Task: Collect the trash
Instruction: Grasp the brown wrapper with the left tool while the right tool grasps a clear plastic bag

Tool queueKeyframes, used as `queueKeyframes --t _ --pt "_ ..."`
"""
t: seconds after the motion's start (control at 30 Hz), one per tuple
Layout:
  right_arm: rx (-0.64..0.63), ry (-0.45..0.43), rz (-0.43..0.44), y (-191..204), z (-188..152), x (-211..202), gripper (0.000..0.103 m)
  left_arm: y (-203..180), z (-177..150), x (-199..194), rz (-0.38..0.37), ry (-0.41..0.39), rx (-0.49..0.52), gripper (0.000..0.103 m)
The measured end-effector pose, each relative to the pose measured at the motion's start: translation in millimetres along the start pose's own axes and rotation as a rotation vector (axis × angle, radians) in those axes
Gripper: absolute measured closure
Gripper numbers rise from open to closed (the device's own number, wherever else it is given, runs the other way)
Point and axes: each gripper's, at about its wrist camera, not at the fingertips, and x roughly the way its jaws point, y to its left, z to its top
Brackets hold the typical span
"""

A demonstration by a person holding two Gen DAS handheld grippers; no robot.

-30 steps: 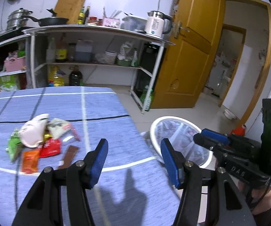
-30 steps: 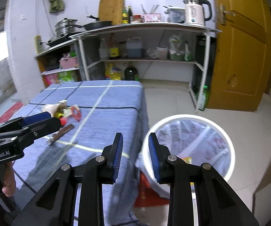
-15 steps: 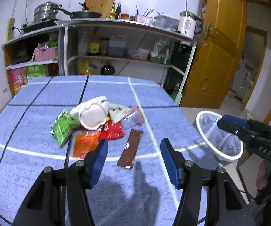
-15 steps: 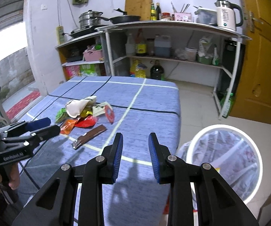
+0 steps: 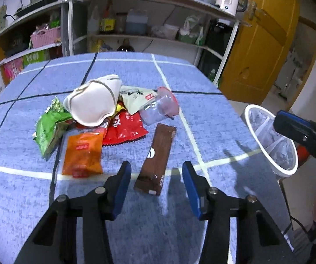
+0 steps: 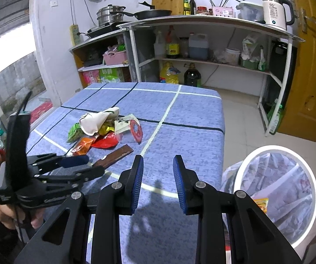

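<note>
A pile of trash lies on the blue tablecloth (image 5: pixel 201 101): a brown wrapper (image 5: pixel 156 151), an orange packet (image 5: pixel 83 154), a red packet (image 5: pixel 126 129), a green packet (image 5: pixel 49 129), a white mask (image 5: pixel 93 101) and a clear plastic cup (image 5: pixel 159 107). My left gripper (image 5: pixel 156 176) is open, its fingers on either side of the brown wrapper's near end, above it. My right gripper (image 6: pixel 158 176) is open and empty over the table's near right part. The white-rimmed trash bin (image 6: pixel 274 200) stands on the floor right of the table.
A metal shelf unit (image 6: pixel 201 44) with bottles, pans and a kettle (image 6: pixel 275 11) stands behind the table. A yellow door (image 5: pixel 261 44) is at the right. The left gripper also shows in the right wrist view (image 6: pixel 74 165).
My left gripper swung from the bin back over the table and closed in on the brown wrapper. My right gripper turned left and away from the bin, toward the table.
</note>
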Motion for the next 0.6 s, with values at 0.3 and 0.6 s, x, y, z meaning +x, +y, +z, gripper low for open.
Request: queueKeyframes --t 0.3,0.6 --pt "-0.011 0.040 0.033 1.8 5.5 18.7 0.074 -10.4 2.9 10.1 0.046 0.029 0.068 0.080" --pt "-0.072 0.094 0.051 12.9 13.6 41.2 0.063 6.1 -3.3 -22.2 -0.005 -0.045 0.007 0.082"
